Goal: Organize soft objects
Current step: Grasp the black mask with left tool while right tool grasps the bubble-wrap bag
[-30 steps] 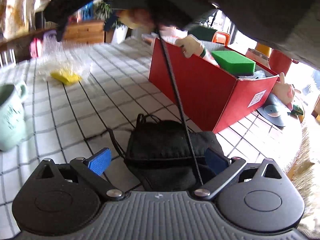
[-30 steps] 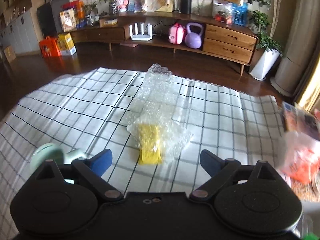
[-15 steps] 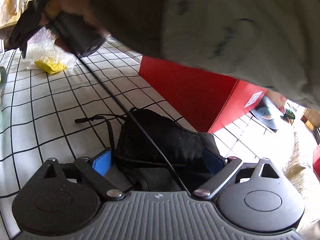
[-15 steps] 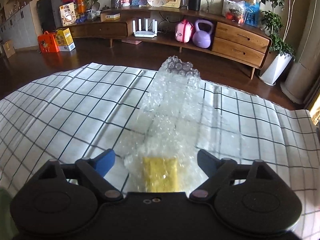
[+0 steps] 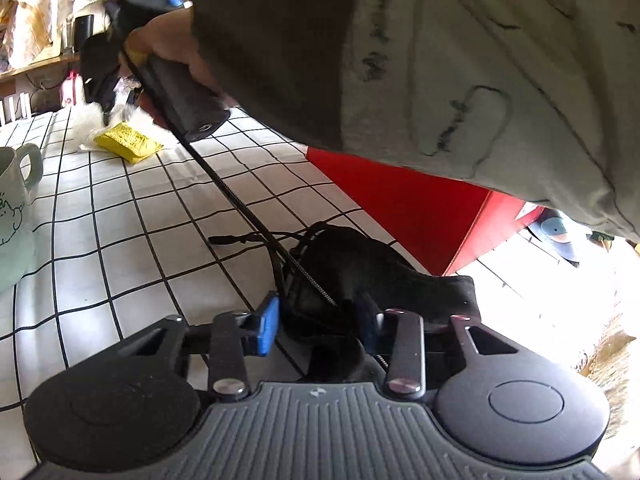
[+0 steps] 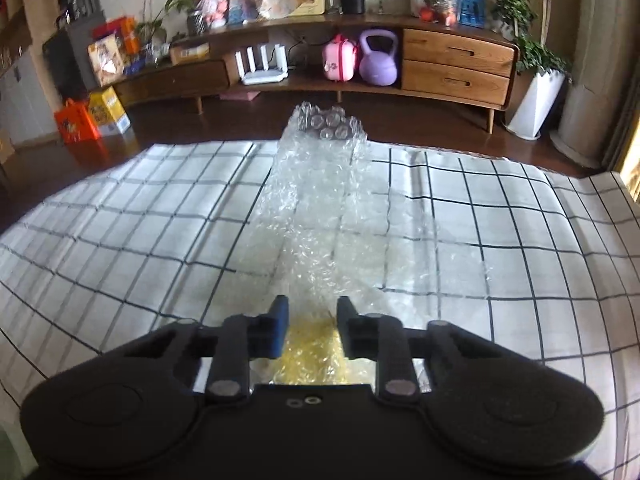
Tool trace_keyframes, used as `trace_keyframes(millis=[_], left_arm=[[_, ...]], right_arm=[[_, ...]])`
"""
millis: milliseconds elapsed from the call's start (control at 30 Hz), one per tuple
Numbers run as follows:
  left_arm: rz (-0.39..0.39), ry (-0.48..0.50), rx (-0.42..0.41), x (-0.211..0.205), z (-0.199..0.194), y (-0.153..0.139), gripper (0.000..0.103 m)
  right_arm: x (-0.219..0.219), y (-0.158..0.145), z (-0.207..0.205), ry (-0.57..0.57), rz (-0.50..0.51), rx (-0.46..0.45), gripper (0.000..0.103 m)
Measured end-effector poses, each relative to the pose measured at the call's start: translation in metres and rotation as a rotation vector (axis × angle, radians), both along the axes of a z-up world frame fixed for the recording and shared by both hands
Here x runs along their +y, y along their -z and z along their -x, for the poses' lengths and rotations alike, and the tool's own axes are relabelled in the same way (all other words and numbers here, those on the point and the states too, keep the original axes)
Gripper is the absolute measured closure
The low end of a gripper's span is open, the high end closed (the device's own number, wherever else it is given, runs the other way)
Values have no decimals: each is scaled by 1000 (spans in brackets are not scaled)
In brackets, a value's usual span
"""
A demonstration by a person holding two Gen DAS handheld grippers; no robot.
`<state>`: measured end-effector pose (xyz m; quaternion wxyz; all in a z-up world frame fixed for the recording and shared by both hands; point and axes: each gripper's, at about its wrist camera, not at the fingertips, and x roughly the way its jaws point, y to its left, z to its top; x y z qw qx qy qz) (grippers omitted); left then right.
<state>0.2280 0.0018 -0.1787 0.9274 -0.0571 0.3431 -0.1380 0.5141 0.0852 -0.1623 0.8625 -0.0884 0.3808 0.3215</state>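
In your left wrist view, your left gripper (image 5: 316, 320) has its jaws drawn narrow against a black fabric pouch (image 5: 360, 276) that lies on the checked tablecloth (image 5: 120, 232). The pouch runs long from near the blue finger pad (image 5: 267, 325) out toward the right, its drawstring end (image 5: 240, 238) trailing left and away. Fabric sits between the pads and bulges past the right one, so you are gripping the near part of it. Just beyond stands the red box (image 5: 404, 208), its wall near the pouch; your sleeve (image 5: 440, 60) covers the top. A mint mug (image 5: 16, 208) stands at the left edge, well apart. Far ahead, your right hand (image 5: 168, 46) holds the other handle above a yellow packet (image 5: 128, 142).

In your right wrist view, your right gripper (image 6: 311, 326) has its jaws narrow, closed in on a strip of bubble wrap (image 6: 320, 200). The wrap runs lengthwise straight away from you toward the far table edge (image 6: 500, 158), its far end curling upward. The yellow packet (image 6: 312, 356) lies under the wrap, between and behind the fingertips. Bare cloth spreads to both sides.
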Motion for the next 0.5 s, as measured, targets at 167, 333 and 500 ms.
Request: trace_keyframes(millis=[167,333,500], left_arm=[[31,-27,16,6,0,-1,77],[65,-53,40,15,-1,-3,86],[84,-79,48,19,5,-9,88]], right_arm=[[-11,-17,6,-3,-36,-7,95],[-25,-46,22,-11,-77,-22,96],[-47,-78,45,-22,-114,-29,96]])
